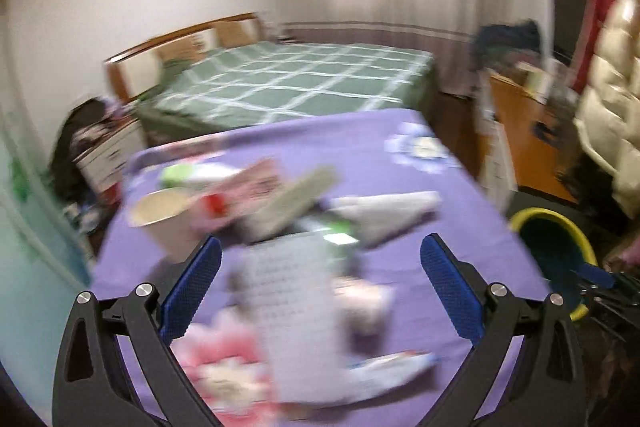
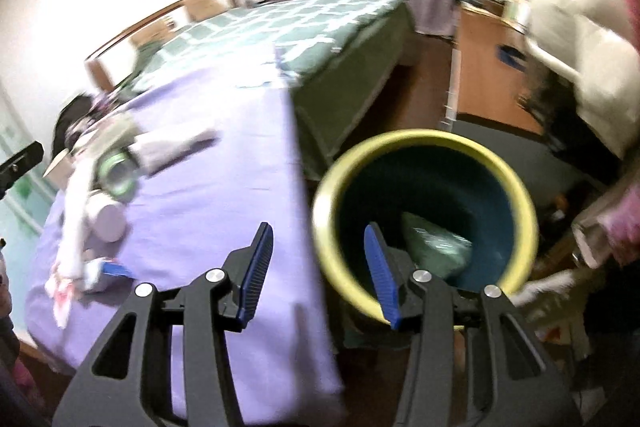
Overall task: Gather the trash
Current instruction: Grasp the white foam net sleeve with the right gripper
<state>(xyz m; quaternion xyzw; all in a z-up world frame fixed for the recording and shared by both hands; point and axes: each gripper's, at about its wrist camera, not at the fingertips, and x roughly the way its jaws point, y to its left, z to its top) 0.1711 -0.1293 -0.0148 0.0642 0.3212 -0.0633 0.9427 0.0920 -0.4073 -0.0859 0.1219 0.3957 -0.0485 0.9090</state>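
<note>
Blurred trash lies on the purple tablecloth (image 1: 400,155): a white paper sheet (image 1: 296,299), a pink wrapper (image 1: 216,367), a paper cup (image 1: 160,213) and a grey crumpled piece (image 1: 384,215). My left gripper (image 1: 320,267) hovers over the sheet, open wide, with nothing between its blue pads. A dark bin with a yellow rim (image 2: 424,143) stands on the floor beside the table; a green crumpled bag (image 2: 436,247) lies inside it. My right gripper (image 2: 318,235) is open and empty above the table's edge and the bin's near rim. The bin (image 1: 552,223) also shows at the right of the left wrist view.
A green checked bed (image 1: 296,83) stands beyond the table. An orange wooden cabinet (image 1: 528,131) and a hanging cream padded coat (image 1: 612,99) are at the right. A green tape roll (image 2: 116,175) and a white cup (image 2: 106,219) lie on the table's left side.
</note>
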